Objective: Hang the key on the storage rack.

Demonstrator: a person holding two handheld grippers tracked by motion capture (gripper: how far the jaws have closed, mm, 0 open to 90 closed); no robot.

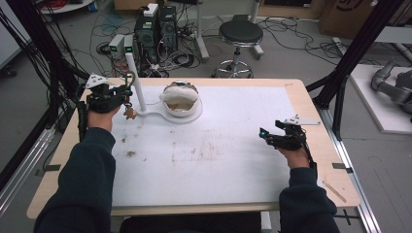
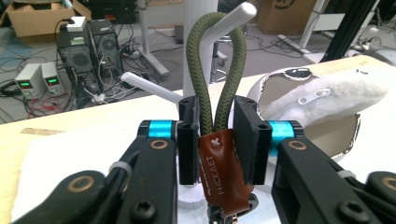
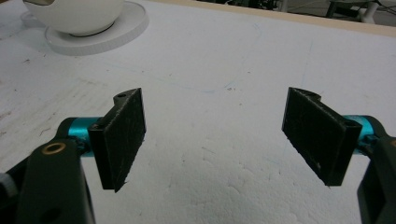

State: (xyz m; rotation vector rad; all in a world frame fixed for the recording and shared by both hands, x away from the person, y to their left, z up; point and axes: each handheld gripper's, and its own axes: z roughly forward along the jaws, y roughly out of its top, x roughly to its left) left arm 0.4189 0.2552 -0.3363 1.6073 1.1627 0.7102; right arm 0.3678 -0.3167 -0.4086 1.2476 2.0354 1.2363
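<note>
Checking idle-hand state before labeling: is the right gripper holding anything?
No. In the right gripper view the right gripper has its fingers spread wide apart with nothing between them, just the white table cover behind.

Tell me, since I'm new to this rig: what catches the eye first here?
The left gripper, at the table's far left, pinches an olive cord loop with a brown leather tab, right by the white peg stand. Beside it sits a white bowl-like holder with fleecy lining; the right gripper hovers open over the mat.

Grey floor (image 1: 291, 53), black stool (image 1: 240, 34), computer towers (image 1: 156, 26), cables.
</note>
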